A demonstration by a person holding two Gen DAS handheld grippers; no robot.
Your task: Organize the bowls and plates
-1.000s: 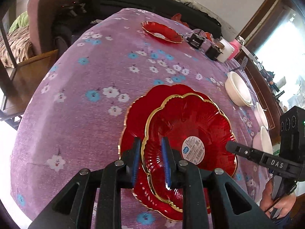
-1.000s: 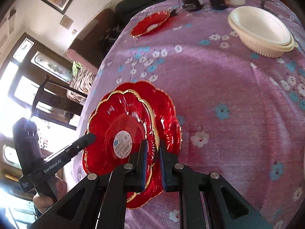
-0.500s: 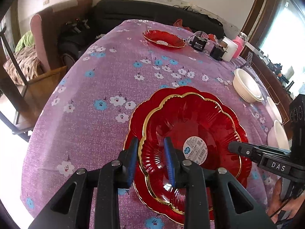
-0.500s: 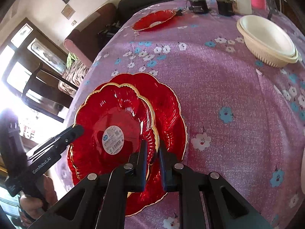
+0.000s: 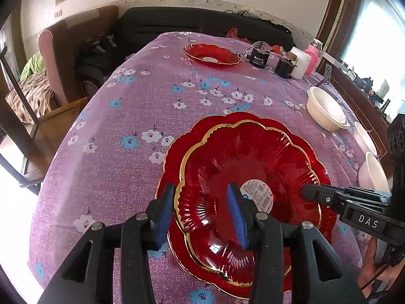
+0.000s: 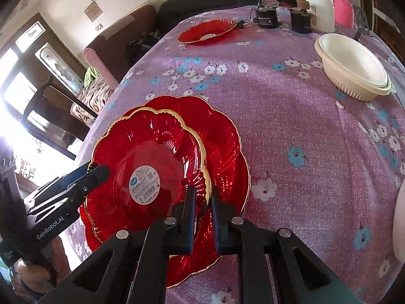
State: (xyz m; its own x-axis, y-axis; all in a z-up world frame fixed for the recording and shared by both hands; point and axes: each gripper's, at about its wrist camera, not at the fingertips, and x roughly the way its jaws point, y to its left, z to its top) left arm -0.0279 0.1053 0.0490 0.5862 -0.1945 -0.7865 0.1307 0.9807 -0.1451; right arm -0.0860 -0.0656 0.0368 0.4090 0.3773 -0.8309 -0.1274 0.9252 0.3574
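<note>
A gold-rimmed red plate (image 5: 253, 162) with a round sticker lies on a larger red plate (image 5: 192, 136) on the purple flowered cloth. My left gripper (image 5: 200, 192) straddles the upper plate's near rim; its jaws are opening and the blue pads stand off the rim. From the right wrist view, the same upper plate (image 6: 152, 147) sits on the lower plate (image 6: 222, 139), and my right gripper (image 6: 203, 192) is shut on its gold rim. The left gripper's tip (image 6: 98, 172) shows at the plate's opposite edge. A third red plate (image 5: 212, 54) rests at the far end.
Stacked cream bowls (image 6: 351, 63) stand at the right, with two white bowls (image 5: 374, 174) nearer the right table edge. Black devices (image 5: 258, 57), a white container (image 5: 300, 63) and a pink bottle (image 5: 312, 58) crowd the far right. A chair (image 5: 27, 116) stands left of the table.
The left jaws have spread apart and let go of the upper plate's rim. The right gripper stays shut on the rim. Both views have rolled slightly.
</note>
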